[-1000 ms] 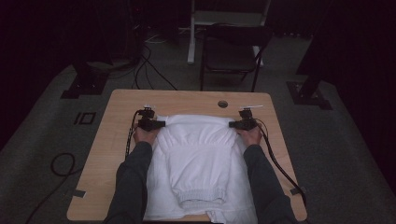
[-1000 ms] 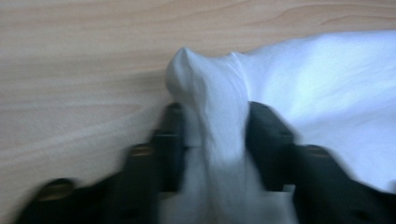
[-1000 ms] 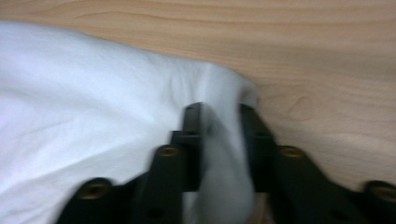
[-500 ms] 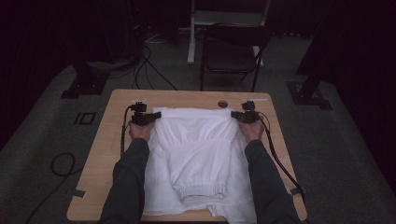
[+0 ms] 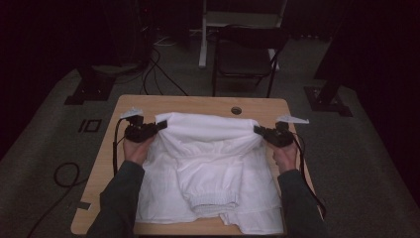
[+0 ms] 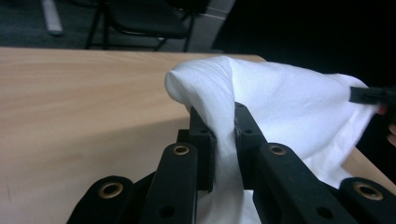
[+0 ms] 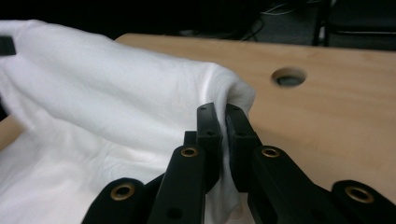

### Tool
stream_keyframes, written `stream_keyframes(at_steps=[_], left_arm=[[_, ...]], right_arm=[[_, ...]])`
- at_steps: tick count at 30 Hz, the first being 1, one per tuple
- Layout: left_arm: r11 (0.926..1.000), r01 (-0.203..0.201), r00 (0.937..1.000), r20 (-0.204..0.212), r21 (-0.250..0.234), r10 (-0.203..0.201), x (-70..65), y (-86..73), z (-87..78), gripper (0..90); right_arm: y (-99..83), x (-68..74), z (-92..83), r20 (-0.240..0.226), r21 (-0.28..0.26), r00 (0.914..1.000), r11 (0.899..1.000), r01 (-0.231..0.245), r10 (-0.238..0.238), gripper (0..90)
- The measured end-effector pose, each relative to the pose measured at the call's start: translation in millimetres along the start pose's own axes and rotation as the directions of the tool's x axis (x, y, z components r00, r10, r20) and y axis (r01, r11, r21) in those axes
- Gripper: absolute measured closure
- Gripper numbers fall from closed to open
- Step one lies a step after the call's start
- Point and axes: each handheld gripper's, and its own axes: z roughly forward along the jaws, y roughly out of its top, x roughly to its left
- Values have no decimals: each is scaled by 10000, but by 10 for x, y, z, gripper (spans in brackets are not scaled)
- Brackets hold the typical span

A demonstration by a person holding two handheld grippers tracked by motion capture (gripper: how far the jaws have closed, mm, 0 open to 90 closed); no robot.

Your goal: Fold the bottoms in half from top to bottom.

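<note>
A white garment (image 5: 208,168) lies spread on the wooden table (image 5: 193,105), its near hem hanging over the front edge. My left gripper (image 5: 159,126) is shut on the garment's far left corner (image 6: 205,84); its jaws have just been closing with the cloth between them. On the right, my right gripper (image 5: 257,130) pinches the far right corner (image 7: 233,93). The far edge hangs taut between the two, lifted off the table. The left gripper view has cloth bunched between the jaws of my left gripper (image 6: 219,116). The right gripper view has the same for my right gripper (image 7: 218,112).
A round cable hole (image 5: 236,110) sits in the table behind the garment. A dark chair (image 5: 245,54) stands beyond the far edge. Cables (image 5: 64,173) trail over the floor at the left. Stand bases (image 5: 89,89) flank the table.
Both grippers have risen and spread outward. They carry the garment's far edge up off the table, so it now stretches taut between them.
</note>
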Motion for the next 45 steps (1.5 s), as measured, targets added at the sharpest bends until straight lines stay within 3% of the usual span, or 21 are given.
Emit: stream_keyframes(at_steps=[3, 5, 7, 9, 11, 14, 17, 20, 22, 27, 28, 30, 32, 36, 39, 41, 45], left_arm=[[9985, 153, 9994, 305, 534, -170, -113, -320, -139, 820], [9938, 95, 9997, 201, 1110, -118, -170, -542, -185, 819], [9824, 140, 9999, 67, 1861, -156, -214, -765, -191, 818], [9646, -121, 9997, -190, 2635, 178, -246, -961, -153, 815], [9513, -173, 9986, -426, 3076, 320, -231, -1092, -77, 812], [9460, 2, 9978, -626, 3241, 212, -160, -1142, 70, 811], [9503, -28, 9966, -778, 3113, 284, -102, -1094, 202, 811], [9541, 21, 9934, -1100, 2996, 323, -2, -981, 325, 810], [9580, 138, 9912, -1301, 2866, 246, 74, -899, 427, 810], [9645, 329, 9818, -1893, 2622, 179, 212, -713, 646, 808], [9671, 536, 9769, -2138, 2487, 8, 270, -615, 741, 808], [9720, 736, 9729, -2303, 2230, -209, 321, -502, 781, 810], [9800, 898, 9757, -2131, 1778, -508, 348, -361, 705, 819], [9960, 452, 9906, -1321, 769, -347, 232, -47, 423, 825], [9997, -47, 9942, -1074, 237, 73, 71, 151, 287, 825], [9998, -113, 9970, -772, -141, 101, -4, 217, 211, 825], [9982, -254, 9993, -295, -542, 239, -117, 176, 39, 823]], right_arm=[[-245, 117, -149, -194, 421, 9996, 9989, 193, -185, 865], [-418, 180, -209, -236, 893, 9989, 9951, 428, -409, 864], [-607, 240, -249, -489, 1332, 9985, 9906, 298, -234, 863], [-776, 313, -254, -489, 1945, 9976, 9792, 584, -497, 862], [-917, 367, -219, -534, 2488, 9963, 9654, 784, -672, 861], [-1016, 399, -100, -241, 3026, 9954, 9484, 952, -922, 862], [-1005, 353, 55, 89, 3236, 9948, 9416, 935, -1018, 863], [-934, 258, 196, 312, 3163, 9969, 9468, 593, -728, 863], [-855, 204, 300, 544, 3163, 9953, 9468, 585, -797, 862], [-690, 100, 523, 1100, 3108, 9909, 9497, 392, -769, 862], [-650, 78, 575, 1227, 3092, 9894, 9503, 360, -774, 862], [-522, 17, 673, 1639, 2890, 9832, 9568, 304, -807, 863], [-415, -21, 639, 1821, 2472, 9807, 9687, 245, -713, 864], [-196, -52, 385, 1705, 1252, 9845, 9919, 199, -412, 867], [-75, 17, 236, 1790, 682, 9810, 9956, 641, -754, 867], [-13, 64, 144, 1918, 305, 9775, 9961, 833, -876, 867], [32, 130, -73, 1713, -561, 9825, 9949, 842, -735, 867]])
